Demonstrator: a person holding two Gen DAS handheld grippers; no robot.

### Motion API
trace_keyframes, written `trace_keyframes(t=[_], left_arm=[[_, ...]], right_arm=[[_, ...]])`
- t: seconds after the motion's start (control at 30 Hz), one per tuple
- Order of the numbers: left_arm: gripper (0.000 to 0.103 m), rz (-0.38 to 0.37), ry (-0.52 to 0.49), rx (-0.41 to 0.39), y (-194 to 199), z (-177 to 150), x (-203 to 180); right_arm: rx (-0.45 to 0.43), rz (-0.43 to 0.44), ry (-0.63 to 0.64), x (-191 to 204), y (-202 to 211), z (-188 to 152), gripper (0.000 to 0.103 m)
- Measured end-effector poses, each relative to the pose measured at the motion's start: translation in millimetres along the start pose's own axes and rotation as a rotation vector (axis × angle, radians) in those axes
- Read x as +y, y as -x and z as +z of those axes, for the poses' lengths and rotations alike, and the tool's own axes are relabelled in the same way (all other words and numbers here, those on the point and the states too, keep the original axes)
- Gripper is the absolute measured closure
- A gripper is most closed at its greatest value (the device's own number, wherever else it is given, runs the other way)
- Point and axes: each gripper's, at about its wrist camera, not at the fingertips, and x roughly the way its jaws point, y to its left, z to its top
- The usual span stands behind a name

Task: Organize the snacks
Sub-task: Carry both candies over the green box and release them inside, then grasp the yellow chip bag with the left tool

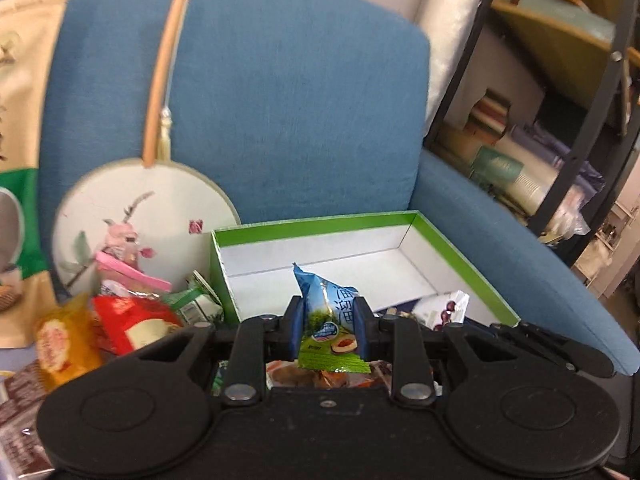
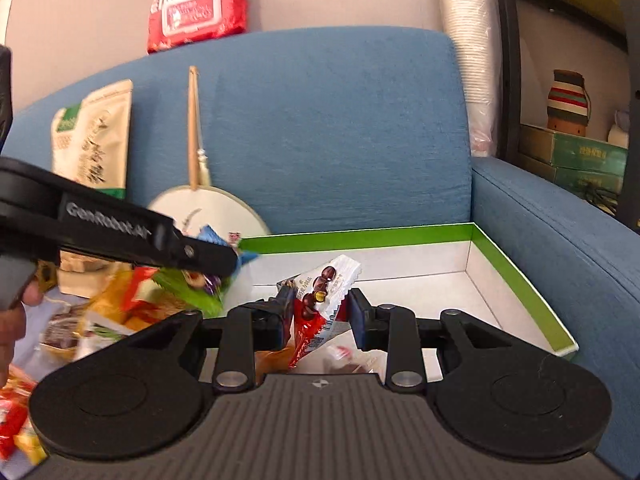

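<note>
My left gripper (image 1: 327, 322) is shut on a blue and green snack packet (image 1: 329, 320) and holds it upright just in front of the green-rimmed white box (image 1: 312, 224) on the blue sofa. My right gripper (image 2: 321, 314) is shut on a red and white chocolate snack packet (image 2: 320, 300) over the box's near left part (image 2: 520, 276). The left gripper (image 2: 224, 260) also shows in the right wrist view, at the box's left edge, with its packet (image 2: 208, 236) partly hidden. A pile of loose snacks (image 1: 132, 320) lies left of the box.
A round painted fan (image 1: 136, 216) and a tall beige pouch (image 1: 20, 160) lean on the sofa back (image 1: 280, 100). A red wipes pack (image 2: 198, 12) sits on top of the sofa. A stack of cups (image 2: 468, 60) and a black shelf (image 1: 560, 120) stand at the right.
</note>
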Motion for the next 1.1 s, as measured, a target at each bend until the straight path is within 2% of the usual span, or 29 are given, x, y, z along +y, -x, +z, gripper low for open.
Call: trace_keyframes(t=[0.1,0.13,0.17,0.2,0.23,0.3,0.43,0.6,0.7,0.83,0.93,1.1], left_arm=[[0.092,0.012,-0.001,0.010,-16,-1,2],[0.076,0.018,-0.006,0.009,-19,-2,2],[0.017,0.025,-0.008,0.007,-21,-3,3],[0.000,0.039,-0.003,0.003,-21,-4,4],[0.000,0.062,0.006,-0.019,-18,-6,4],[0.000,0.088,0.017,-0.081,-8,-9,6],[0.000,0.077,0.048,-0.084,17,-8,12],[0.000,0.121,0.074,-0.123,73,-17,16],[0.000,0.153,0.122,-0.114,106,-33,25],[0.000,0.173,0.159,-0.115,147,-65,37],[0.000,0.197,0.173,-0.103,172,-89,46],[0.000,0.247,0.210,-0.082,202,-122,65]], right_arm=[[0.015,0.017,-0.007,-1,-15,-5,0.049],[0.021,0.027,-0.011,-2,-20,-8,0.048],[0.029,0.029,-0.012,-3,-23,-11,0.034],[0.046,0.017,-0.008,-3,-25,-13,0.009],[0.053,-0.003,0.003,-2,-25,-15,0.000],[0.033,-0.016,0.032,0,-18,-15,0.000],[-0.018,-0.027,0.006,4,11,-7,0.000],[-0.026,-0.011,0.021,26,48,-3,0.000],[0.010,0.045,0.007,41,71,-15,0.000],[0.101,0.150,-0.038,60,90,-35,0.000],[0.164,0.234,-0.052,79,98,-49,0.000],[0.226,0.304,-0.040,122,91,-60,0.000]])
